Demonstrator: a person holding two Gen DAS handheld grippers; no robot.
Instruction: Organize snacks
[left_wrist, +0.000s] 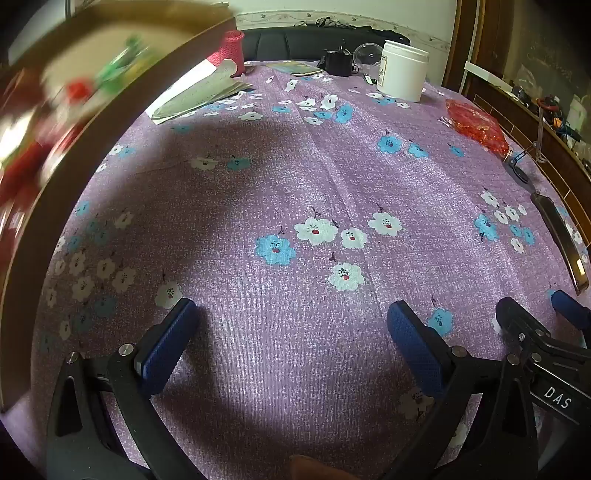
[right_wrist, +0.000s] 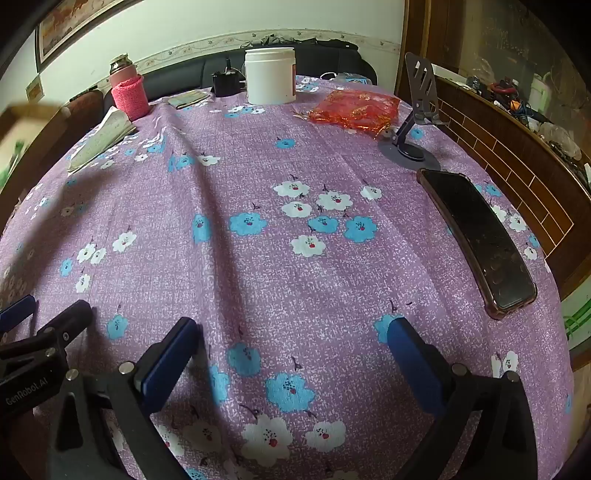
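Hovering wide and empty, the left tongs (left_wrist: 291, 325) are seen beside a blurred cardboard box (left_wrist: 55, 155) of snacks. Right view: right tongs (right_wrist: 295, 343) wide over the counter (right_wrist: 258, 280); the box (right_wrist: 14, 122), probably light yet bendable, is best gripped by its rim.

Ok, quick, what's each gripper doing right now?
Left gripper: open, holding nothing, above the tablecloth.
Right gripper: open, holding nothing.
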